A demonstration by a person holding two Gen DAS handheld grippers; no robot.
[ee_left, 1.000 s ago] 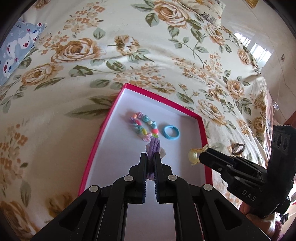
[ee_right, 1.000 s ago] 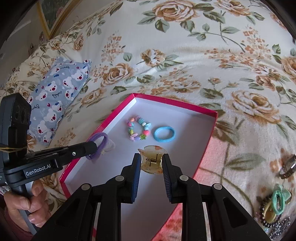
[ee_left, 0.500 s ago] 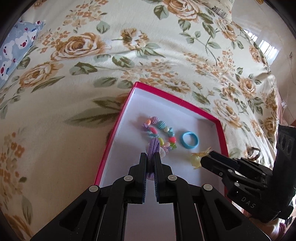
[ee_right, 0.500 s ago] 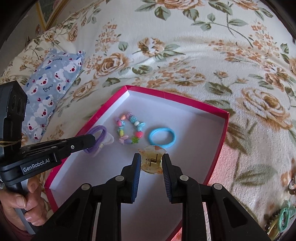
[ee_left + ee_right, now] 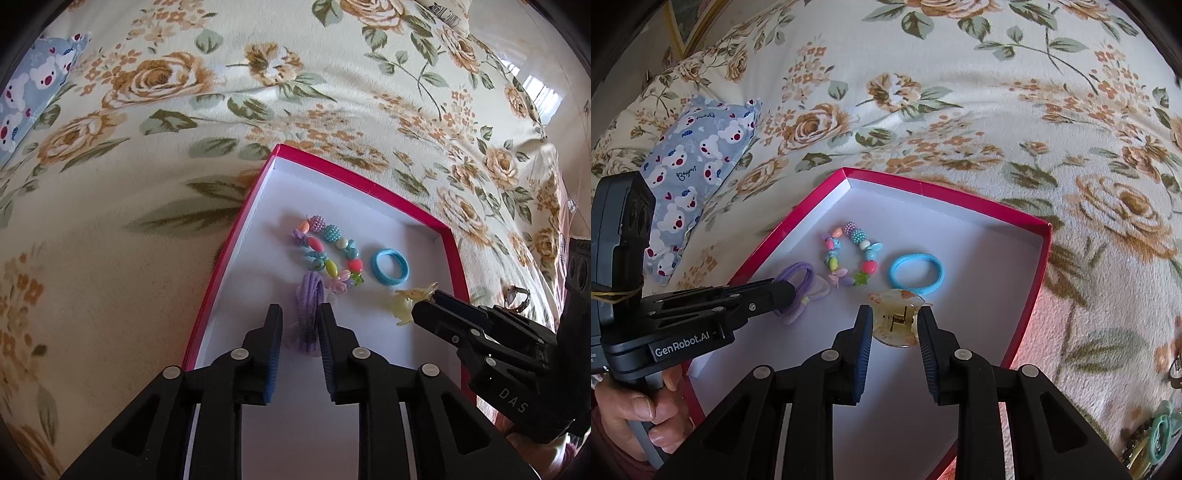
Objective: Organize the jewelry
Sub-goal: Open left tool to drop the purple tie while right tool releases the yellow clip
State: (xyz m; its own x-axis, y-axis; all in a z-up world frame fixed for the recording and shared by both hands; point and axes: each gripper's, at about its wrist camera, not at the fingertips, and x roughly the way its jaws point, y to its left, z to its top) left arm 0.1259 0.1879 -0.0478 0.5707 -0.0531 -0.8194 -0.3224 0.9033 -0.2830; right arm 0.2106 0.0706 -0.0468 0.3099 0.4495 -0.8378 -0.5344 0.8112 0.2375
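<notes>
Risk: left gripper (image 5: pixel 300 321) fingers, parted around the purple hair tie (image 5: pixel 310 295), may snag it withdrawing, while the right gripper (image 5: pixel 894 325) fingers, clamping the hair claw (image 5: pixel 895 319), could knock the bead bracelet (image 5: pixel 849 258) just ahead.

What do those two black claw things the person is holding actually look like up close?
Both are matte black plastic. The left gripper and right gripper each have two angular fingers with silver rivets and ribbed blue pads. White lettering reads "GenRobot.AI" on the left, "DAS" on the right. A yellow rubber band wraps the left unit; a bare hand grips its handle.
</notes>
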